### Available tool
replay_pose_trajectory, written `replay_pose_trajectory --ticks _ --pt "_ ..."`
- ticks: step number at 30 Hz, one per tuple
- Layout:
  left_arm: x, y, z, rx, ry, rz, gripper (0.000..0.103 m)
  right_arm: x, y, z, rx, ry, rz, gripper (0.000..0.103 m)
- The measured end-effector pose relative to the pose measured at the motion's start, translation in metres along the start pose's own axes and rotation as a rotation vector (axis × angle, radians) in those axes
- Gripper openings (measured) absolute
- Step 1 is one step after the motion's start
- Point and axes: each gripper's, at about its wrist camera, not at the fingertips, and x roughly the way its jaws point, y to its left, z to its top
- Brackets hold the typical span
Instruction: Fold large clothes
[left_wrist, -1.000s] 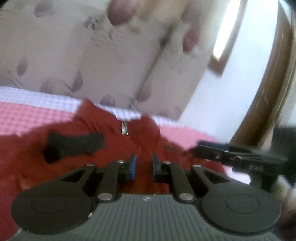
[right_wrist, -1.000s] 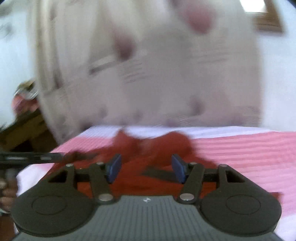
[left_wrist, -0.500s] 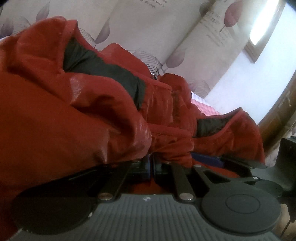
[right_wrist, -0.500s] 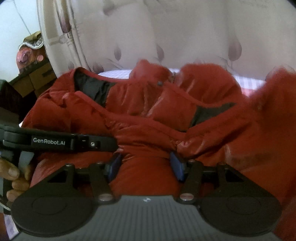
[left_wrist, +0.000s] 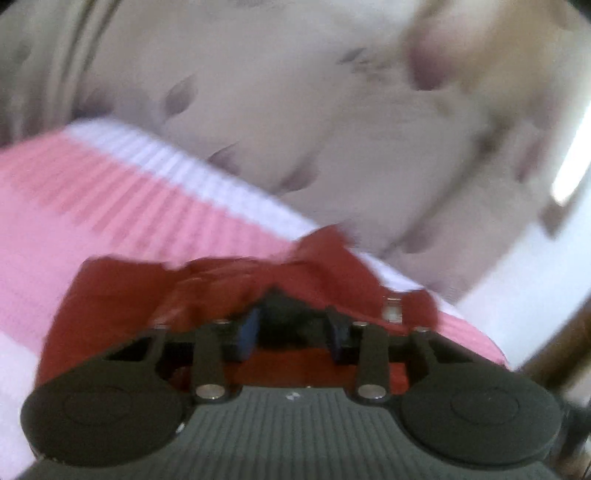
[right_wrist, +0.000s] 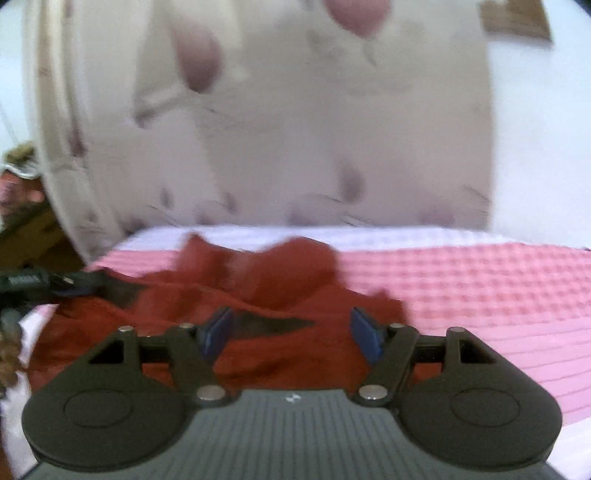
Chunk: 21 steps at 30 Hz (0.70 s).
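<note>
— Jacket (right_wrist: 258, 295) position?
— Red, crumpled on the pink bed (right_wrist: 461, 295), near its headboard (right_wrist: 295, 147) edge.
— Grippers?
— Left gripper (left_wrist: 291, 328) and right gripper (right_wrist: 291, 332) have just been opening; both released, nothing pinched between the pads.

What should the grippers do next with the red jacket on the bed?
Probably bring both grippers down to take hold of the near edge of the red jacket. It lies crumpled on the pink bedspread, not yet folded flat. The left gripper and the right gripper have just been opening, and both hover over the jacket with nothing pinched between their pads.
</note>
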Motion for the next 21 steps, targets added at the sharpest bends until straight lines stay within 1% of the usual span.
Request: replay_pose_trajectory --ticks 1,2,3,4,5,6,8,10,14,17,18,20,21 --pt "0.004 0.005 -0.001 0.015 0.009 0.027 0.022 0.005 -0.009 -0.004 0.017 0.022 -0.003 0.069" --pt "0.007 0.01 -0.004 0.028 0.012 0.048 0.018 0.012 -0.015 -0.01 0.031 0.045 0.001 0.069" --pt "0.008 0.016 -0.009 0.02 0.014 0.058 0.016 0.018 -0.018 -0.019 0.038 0.074 0.001 0.069" --pt "0.01 0.022 -0.015 0.005 0.022 0.073 0.012 0.024 -0.02 -0.028 0.035 0.101 -0.001 0.069" --pt "0.013 0.026 -0.019 -0.011 0.032 0.087 0.012 0.029 -0.019 -0.038 0.027 0.115 0.001 0.069" --pt "0.016 0.028 -0.023 -0.011 0.038 0.09 0.012 0.03 -0.018 -0.044 0.015 0.102 -0.009 0.069" --pt "0.017 0.027 -0.029 0.011 0.039 0.11 0.012 0.032 -0.012 -0.052 -0.022 0.093 -0.027 0.069" --pt "0.019 0.025 -0.036 0.033 0.034 0.129 0.012 0.032 -0.016 -0.061 0.01 0.065 -0.019 0.07" --pt "0.023 0.018 -0.04 0.086 0.005 0.154 0.012 0.034 -0.017 -0.059 0.002 0.076 -0.007 0.07" --pt "0.011 0.01 -0.037 0.127 0.001 0.172 0.011 0.027 -0.017 -0.052 -0.001 0.076 -0.014 0.071" --pt "0.004 0.006 -0.035 0.126 -0.003 0.164 0.014 0.019 -0.015 -0.048 0.0 0.063 -0.026 0.072" --pt "-0.013 -0.002 -0.031 0.136 -0.034 0.147 0.039 -0.004 -0.012 -0.042 -0.002 -0.024 -0.026 0.077" --pt "-0.02 -0.006 -0.03 0.145 -0.05 0.148 0.047 -0.019 -0.01 -0.039 -0.001 -0.075 -0.016 0.079"
